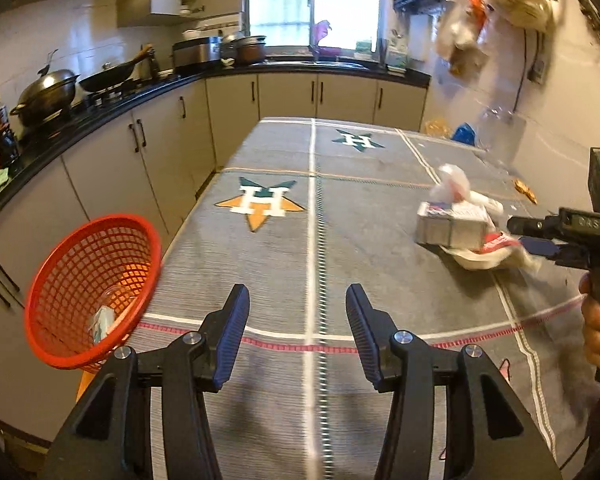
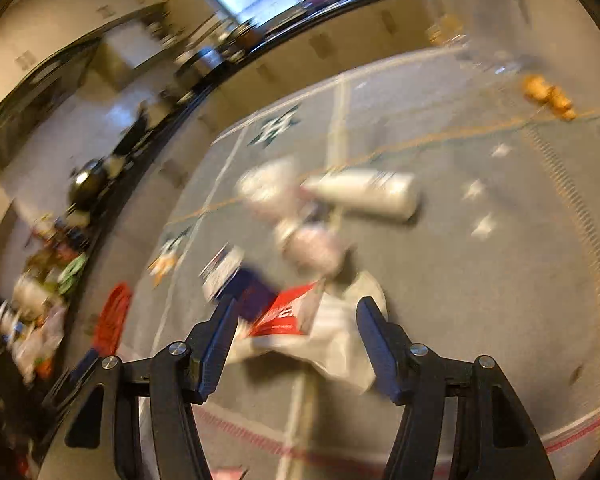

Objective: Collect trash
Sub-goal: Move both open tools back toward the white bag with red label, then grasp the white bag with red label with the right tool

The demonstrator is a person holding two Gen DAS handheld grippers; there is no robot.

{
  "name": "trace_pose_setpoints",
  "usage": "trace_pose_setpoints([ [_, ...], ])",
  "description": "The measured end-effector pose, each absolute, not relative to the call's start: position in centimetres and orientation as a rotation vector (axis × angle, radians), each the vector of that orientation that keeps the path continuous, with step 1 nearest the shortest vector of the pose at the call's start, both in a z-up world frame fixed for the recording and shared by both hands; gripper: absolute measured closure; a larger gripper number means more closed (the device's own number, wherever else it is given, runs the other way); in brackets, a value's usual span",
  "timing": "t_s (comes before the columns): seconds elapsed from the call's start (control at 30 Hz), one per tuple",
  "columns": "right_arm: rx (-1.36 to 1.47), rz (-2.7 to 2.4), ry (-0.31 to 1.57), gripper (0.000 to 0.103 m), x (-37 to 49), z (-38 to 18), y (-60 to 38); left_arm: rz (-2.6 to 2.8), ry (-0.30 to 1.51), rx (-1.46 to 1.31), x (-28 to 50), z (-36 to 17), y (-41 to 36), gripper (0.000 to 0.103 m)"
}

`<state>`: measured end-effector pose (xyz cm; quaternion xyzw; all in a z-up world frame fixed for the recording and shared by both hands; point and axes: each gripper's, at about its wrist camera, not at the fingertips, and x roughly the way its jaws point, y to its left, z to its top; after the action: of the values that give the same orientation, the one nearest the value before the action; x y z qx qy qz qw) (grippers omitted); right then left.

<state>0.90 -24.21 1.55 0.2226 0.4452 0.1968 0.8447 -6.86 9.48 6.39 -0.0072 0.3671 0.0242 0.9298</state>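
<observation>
In the left wrist view, the left gripper [image 1: 298, 334] has its fingers wide apart over the table [image 1: 260, 280], holding nothing, with the red basket [image 1: 92, 292] to their left. In the right wrist view, the right gripper [image 2: 296, 344] is spread wide too, and the pile of trash [image 2: 300, 320] lies between its fingertips and just past them.

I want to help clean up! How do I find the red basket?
Look at the big grey table with the star pictures. Go to its left edge, near the kitchen cupboards. The red basket is tipped on its side there, round with lots of little holes, and it's the only bright red thing that big.
</observation>
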Motion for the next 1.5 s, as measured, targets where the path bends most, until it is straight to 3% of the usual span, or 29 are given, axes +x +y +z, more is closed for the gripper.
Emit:
trace_pose_setpoints([
  [0.27,0.316,0.721,0.985,0.036,-5.6,2.7,-18.4,0.043,0.756,-0.009,-6.9,6.4,9.5,0.053],
  [0.47,0.099,0.554,0.886,0.033,-4.1,4.0,-17.7,0.028,0.775,-0.051,-7.1,6.1,10.2,0.053],
  [0.67,0.044,0.606,0.935,0.03,-0.2,1.8,-15.9,0.029,0.774,-0.047,-7.4,6.3,10.3,0.053],
  [0.9,-0.192,0.645,0.909,0.024,-2.8,2.0,-13.2,0.036,0.79,-0.037,-7.0,5.9,10.4,0.053],
  [1.17,-0.211,0.72,0.865,0.022,-4.2,4.1,-13.7,0.035,0.79,-0.037,-6.8,5.8,10.3,0.053],
  [1.43,-0.304,0.703,0.931,0.022,-2.2,0.9,-11.4,0.031,0.795,-0.033,-7.0,5.9,10.6,0.052],
  [1.5,-0.341,0.688,0.927,0.028,-2.6,0.4,-10.9,0.028,0.801,-0.039,-6.8,5.8,10.7,0.052],
])
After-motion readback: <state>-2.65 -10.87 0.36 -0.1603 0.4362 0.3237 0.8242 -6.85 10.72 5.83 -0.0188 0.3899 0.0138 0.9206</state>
